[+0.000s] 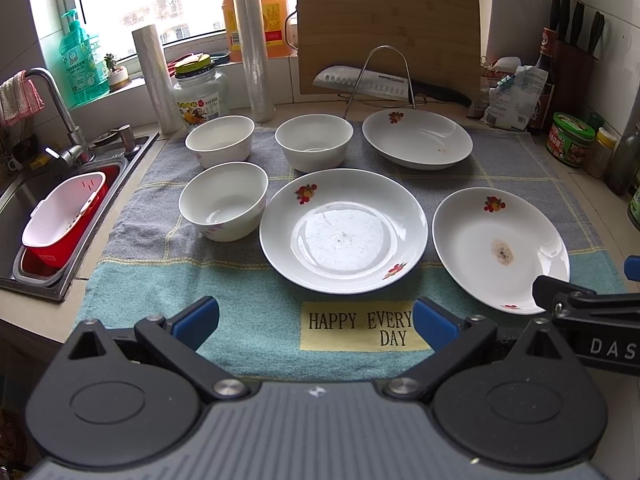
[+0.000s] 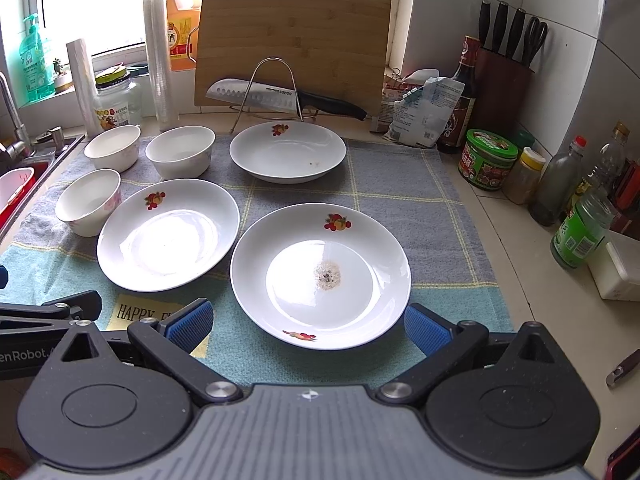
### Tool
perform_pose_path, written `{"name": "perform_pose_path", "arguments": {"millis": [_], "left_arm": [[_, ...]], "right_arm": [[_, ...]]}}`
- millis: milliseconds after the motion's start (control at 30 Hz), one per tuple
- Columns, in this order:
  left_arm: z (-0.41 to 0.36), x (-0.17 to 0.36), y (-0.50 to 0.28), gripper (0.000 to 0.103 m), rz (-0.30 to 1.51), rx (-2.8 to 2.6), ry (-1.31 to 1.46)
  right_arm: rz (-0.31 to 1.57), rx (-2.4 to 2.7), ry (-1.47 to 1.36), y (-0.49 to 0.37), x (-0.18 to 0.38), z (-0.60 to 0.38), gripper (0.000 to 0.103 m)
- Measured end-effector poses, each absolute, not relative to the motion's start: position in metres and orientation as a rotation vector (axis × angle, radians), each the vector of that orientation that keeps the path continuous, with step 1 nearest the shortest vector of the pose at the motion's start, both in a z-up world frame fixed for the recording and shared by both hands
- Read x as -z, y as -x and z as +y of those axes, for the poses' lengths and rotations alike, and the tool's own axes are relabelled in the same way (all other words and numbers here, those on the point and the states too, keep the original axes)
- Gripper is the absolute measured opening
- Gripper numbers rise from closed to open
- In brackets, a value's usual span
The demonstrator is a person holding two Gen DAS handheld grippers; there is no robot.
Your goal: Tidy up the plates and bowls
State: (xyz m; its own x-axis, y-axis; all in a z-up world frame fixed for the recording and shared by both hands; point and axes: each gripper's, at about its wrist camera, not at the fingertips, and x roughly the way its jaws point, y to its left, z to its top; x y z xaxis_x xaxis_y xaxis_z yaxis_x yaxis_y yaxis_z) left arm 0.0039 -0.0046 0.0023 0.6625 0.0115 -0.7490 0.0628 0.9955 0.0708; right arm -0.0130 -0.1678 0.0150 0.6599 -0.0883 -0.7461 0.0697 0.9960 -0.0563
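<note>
A kitchen counter under a bright window is covered by a grey and teal checked towel (image 1: 248, 292) with a yellow patch reading "HAPPY EVERY DAY". At the far left a steel sink (image 1: 24, 196) holds a red and white strainer basket (image 1: 60, 224). On the left part of the towel stand three white bowls, all upright and apart from one another: a near bowl (image 1: 223, 201), a back-left bowl (image 1: 220, 141) behind it, and a back-middle bowl (image 1: 314, 142) further right. Just beside the near bowl lies a middle plate (image 1: 343, 230), white with a fruit print on its rim. Behind, toward the right, a far plate (image 1: 417, 138) sits in front of a wire rack carrying a knife (image 1: 376, 84), with a bamboo cutting board (image 1: 388, 28) leaning upright against the window. At the right lies a stained plate (image 2: 320, 276) with a brownish spot at its centre, near the middle plate but not touching it. Past the towel's right edge stand jars and bottles and a knife block (image 2: 504, 76). The left gripper (image 1: 316, 322) hovers over the towel's front edge before the middle plate, its blue-padded fingers spread wide with nothing between them. The right gripper (image 2: 308, 328) hangs at the near rim of the stained plate, fingers likewise wide apart on either side of that rim, not touching it.
</note>
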Motion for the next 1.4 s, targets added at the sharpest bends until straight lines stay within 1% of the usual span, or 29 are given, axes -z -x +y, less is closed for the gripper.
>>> {"name": "perform_pose_path", "arguments": {"millis": [833, 1267, 1400], "left_arm": [[-0.009, 0.003, -0.011, 0.102, 0.847, 0.068, -0.096], [-0.007, 0.012, -0.019, 0.102, 0.842, 0.135, -0.077], [-0.002, 0.015, -0.022, 0.102, 0.825, 0.162, -0.05]], "right_arm": [[0.846, 0.092, 0.018, 0.007, -0.009, -0.173, 0.103], [0.729, 0.029, -0.012, 0.014, -0.003, -0.185, 0.103], [0.702, -0.015, -0.007, 0.014, 0.01, -0.192, 0.103]]}}
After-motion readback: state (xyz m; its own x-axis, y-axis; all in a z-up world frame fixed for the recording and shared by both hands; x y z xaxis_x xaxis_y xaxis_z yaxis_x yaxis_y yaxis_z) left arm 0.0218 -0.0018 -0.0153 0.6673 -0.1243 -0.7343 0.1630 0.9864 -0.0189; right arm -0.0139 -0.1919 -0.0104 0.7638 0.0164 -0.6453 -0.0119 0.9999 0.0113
